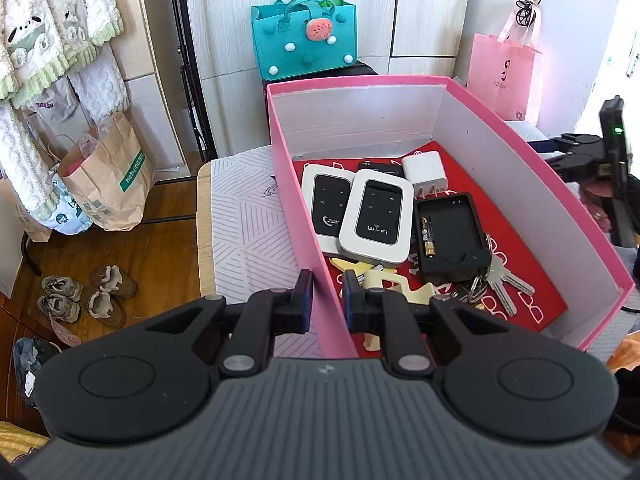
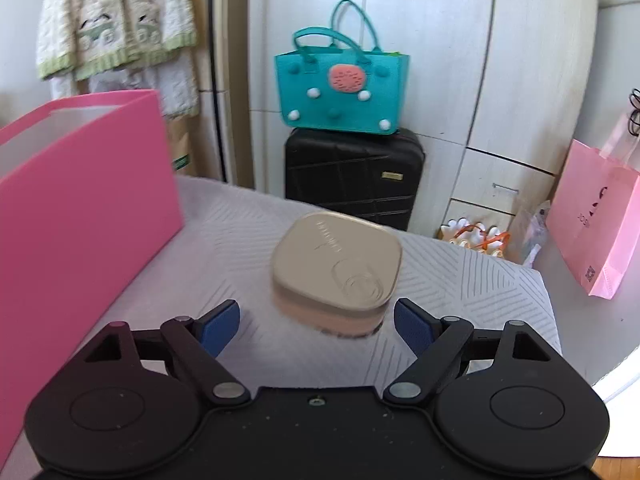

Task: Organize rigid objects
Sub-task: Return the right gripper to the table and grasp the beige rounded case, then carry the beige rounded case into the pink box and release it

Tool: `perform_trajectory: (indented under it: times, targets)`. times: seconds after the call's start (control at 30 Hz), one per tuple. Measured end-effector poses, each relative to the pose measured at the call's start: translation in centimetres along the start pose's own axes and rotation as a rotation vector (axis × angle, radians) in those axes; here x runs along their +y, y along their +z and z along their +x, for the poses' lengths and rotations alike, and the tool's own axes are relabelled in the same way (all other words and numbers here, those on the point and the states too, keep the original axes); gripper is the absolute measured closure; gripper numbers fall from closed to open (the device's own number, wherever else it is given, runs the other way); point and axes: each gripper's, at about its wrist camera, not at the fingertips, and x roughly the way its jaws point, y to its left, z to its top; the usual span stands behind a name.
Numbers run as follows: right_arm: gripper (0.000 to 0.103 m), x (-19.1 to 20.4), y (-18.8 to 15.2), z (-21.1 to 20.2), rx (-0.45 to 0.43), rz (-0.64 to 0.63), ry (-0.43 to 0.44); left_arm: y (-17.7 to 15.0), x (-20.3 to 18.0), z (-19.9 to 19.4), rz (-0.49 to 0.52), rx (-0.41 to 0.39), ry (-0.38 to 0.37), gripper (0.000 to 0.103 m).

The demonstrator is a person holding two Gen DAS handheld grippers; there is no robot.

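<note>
The right gripper is reaching with jaws spread wide toward the tin, which is sitting near the middle of the table, just beside the pink box. Its rounded corners are risking a slip if the pads close off-centre. The left gripper is pinching the box's near wall; tugging could tip the box. A suitcase is standing beyond the table's far edge.

Right gripper jaws wide; gold tin at 12 o'clock, bare cloth either side. Pink box walls off 9 o'clock. Left gripper straddles box wall.
</note>
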Motion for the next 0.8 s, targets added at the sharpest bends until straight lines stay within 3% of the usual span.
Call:
perform_trajectory:
  times: [0.17, 0.43, 0.47, 0.6, 0.8]
  targets:
    - [0.015, -1.1, 0.4, 1.5, -0.018, 0.090, 0.015, 0.0, 0.0, 0.0, -0.004, -0.001, -0.002, 0.089]
    - [0.017, -1.2, 0.8, 2.5, -0.036, 0.072, 0.018, 0.1, -0.1, 0.0, -0.005, 0.003, -0.001, 0.089]
    - [0.022, -1.2, 0.8, 2.3, -0.044, 0.072, 0.005, 0.2, -0.1, 0.0, -0.004, 0.004, -0.001, 0.089]
    - [0.023, -0.7, 0.4, 1.2, -0.074, 0.026, -0.023, 0.3, 0.0, 0.0, -0.010, 0.011, -0.008, 0.089]
    - [0.023, 0.4, 0.0, -1.2, -0.089, 0.032, 0.019, 0.1, -0.1, 0.0, -0.020, 0.007, -0.001, 0.089]
